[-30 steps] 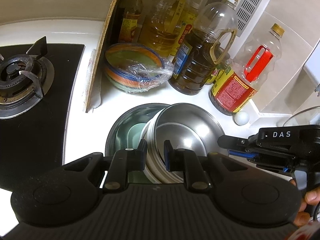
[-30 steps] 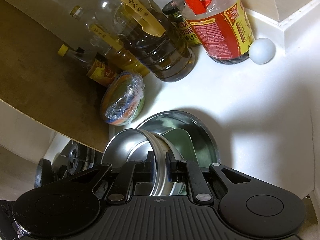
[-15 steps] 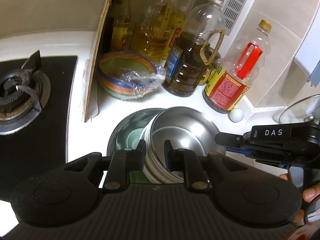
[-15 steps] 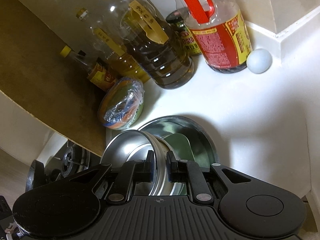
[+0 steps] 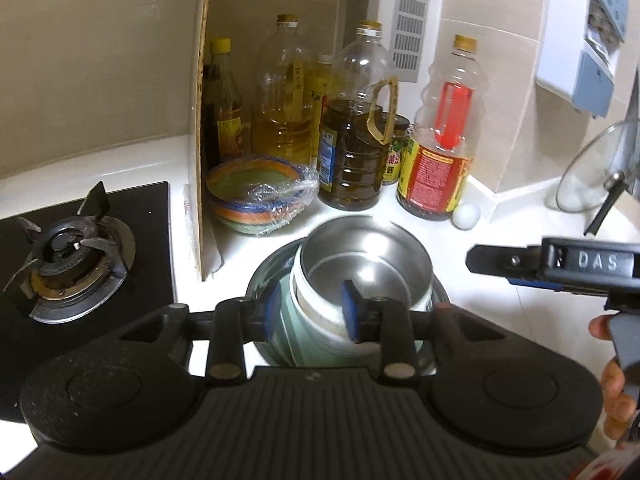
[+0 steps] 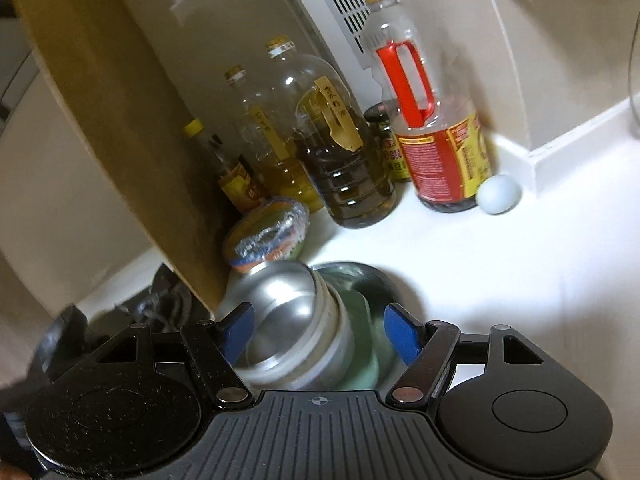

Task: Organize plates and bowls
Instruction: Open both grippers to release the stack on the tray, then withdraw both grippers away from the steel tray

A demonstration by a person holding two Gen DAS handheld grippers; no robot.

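A stack of dishes sits on the white bench [image 5: 500, 256], towards its front edge. On top, one steel bowl [image 5: 360, 264] rests tilted in a white bowl [image 5: 320, 316], whose rim shows just below it. Both lie on a pale green dish [image 5: 298, 336], and all three sit inside one wide steel basin [image 5: 264, 276] at the bottom.

The left hand-held gripper [image 5: 307, 312] has just been opening. Its blue pads stand narrowly apart, one on either side of the near rims of the steel and white bowls, with a gap showing at each pad. The right hand-held gripper [image 6: 318, 328] has also just been opening and now stands wide, its blue pads clear of the stack on both sides. In the left wrist view it appears at the right edge, held by a person's hand [image 5: 612, 380].

Behind the stack, one striped bowl [image 5: 260, 204] covered in plastic wrap stands against an upright wooden board [image 5: 198, 160]. Along the back wall stand about six bottles and jars of oil and sauce; one has a red handle [image 5: 440, 152]. One pale egg [image 5: 466, 216] lies beside it. A gas burner [image 5: 68, 260] lies beyond the board at the left edge. A glass lid [image 5: 592, 168] leans near the right corner.
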